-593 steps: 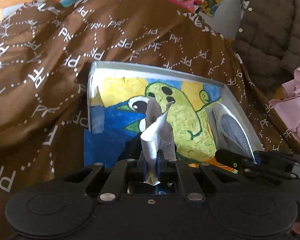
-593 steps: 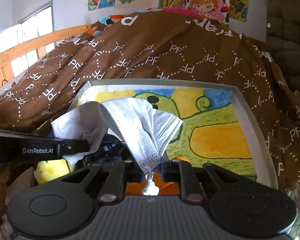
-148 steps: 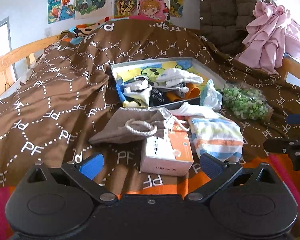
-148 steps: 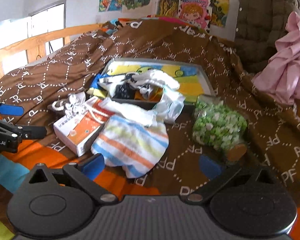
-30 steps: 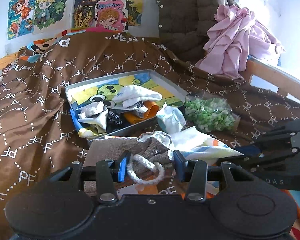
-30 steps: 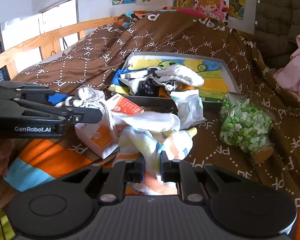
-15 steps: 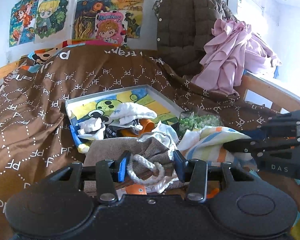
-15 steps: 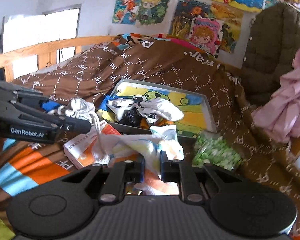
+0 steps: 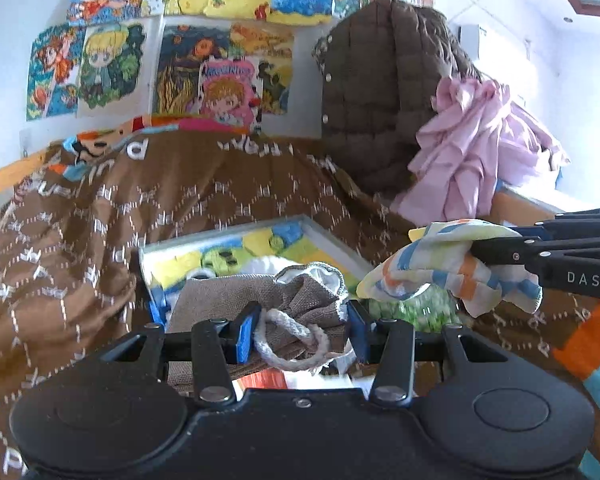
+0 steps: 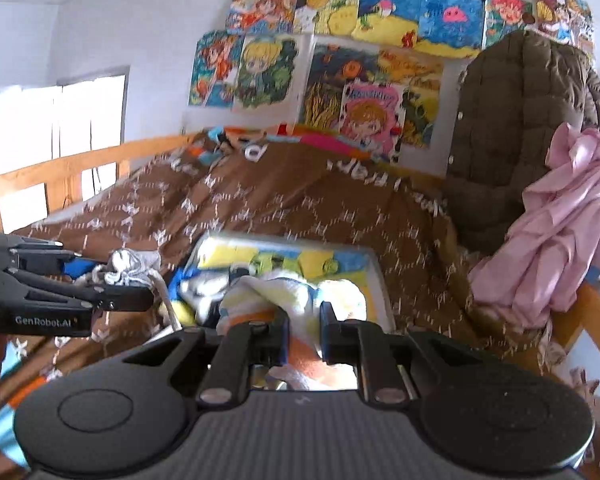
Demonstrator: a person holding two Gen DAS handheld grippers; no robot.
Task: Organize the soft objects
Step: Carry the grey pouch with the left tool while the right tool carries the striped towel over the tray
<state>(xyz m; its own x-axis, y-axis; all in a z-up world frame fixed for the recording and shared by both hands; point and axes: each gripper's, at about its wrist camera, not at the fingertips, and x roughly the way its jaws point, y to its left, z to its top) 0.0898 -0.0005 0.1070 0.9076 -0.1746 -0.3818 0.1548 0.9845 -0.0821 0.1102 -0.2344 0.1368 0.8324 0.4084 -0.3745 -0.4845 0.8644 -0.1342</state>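
My left gripper is shut on a grey-brown drawstring pouch with a white rope cord, lifted off the bed. My right gripper is shut on a striped cloth of yellow, blue and orange bands. That cloth hangs from the right gripper's fingers at the right of the left wrist view. The left gripper's fingers with the pouch show at the left of the right wrist view. Beyond both lies the painted tray, partly hidden, with soft items inside.
A brown patterned blanket covers the bed. A bag of green pieces lies under the hanging cloth. A brown quilted jacket and pink clothing sit at the back right. A wooden bed rail runs along the left.
Both grippers rose off the bed with their loads, the pouch and the striped cloth. The views tilted up, showing more of the wall posters and less of the bed.
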